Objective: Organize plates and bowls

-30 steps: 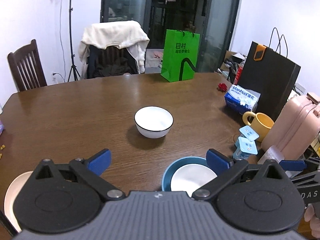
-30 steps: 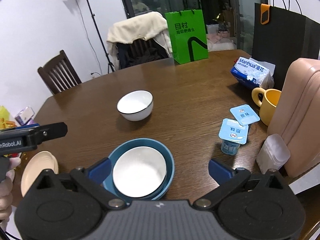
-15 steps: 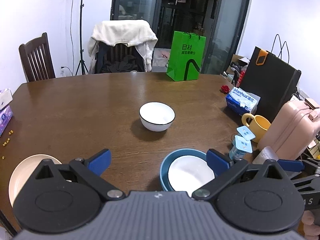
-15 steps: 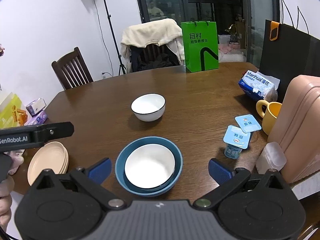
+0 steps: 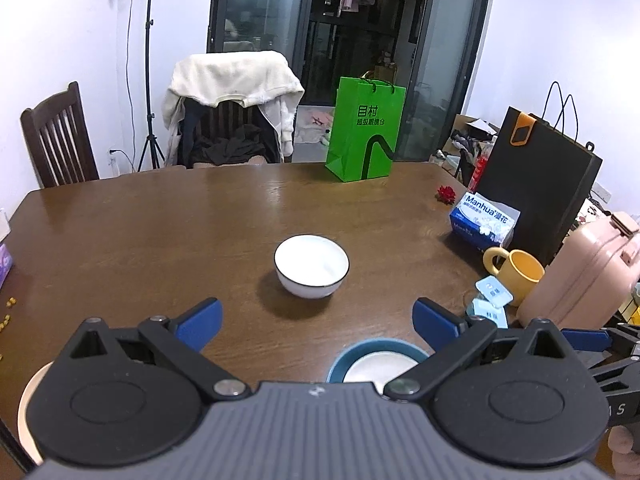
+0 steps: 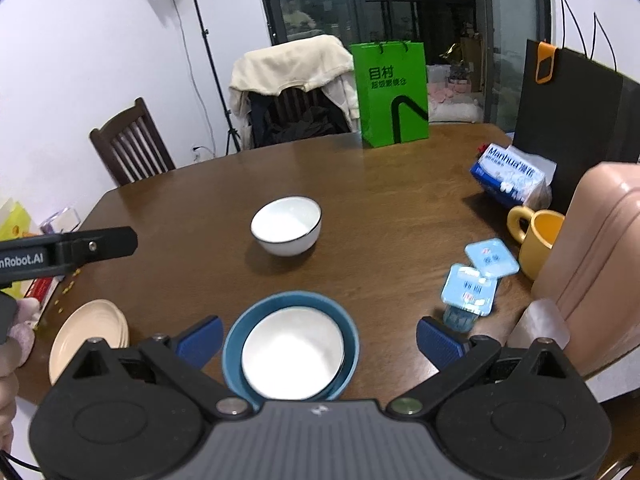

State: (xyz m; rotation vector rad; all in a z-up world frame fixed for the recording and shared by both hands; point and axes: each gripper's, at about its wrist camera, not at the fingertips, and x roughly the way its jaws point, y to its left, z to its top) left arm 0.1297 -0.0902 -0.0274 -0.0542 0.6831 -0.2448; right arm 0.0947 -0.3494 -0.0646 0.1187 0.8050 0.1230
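Both wide-open, empty grippers, left gripper [image 5: 316,314] and right gripper [image 6: 318,338], have risen away from the white bowl nested in a blue bowl [image 6: 291,346]; the lone black-rimmed white bowl [image 5: 311,265] likely stacks next.

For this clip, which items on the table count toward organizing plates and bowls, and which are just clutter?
Job items:
- white bowl with dark rim
- blue bowl with a white bowl nested inside
- stack of beige plates

Just lying about:
- green bag
- black bag
- tissue pack
- yellow mug
- yogurt cups
- pink case
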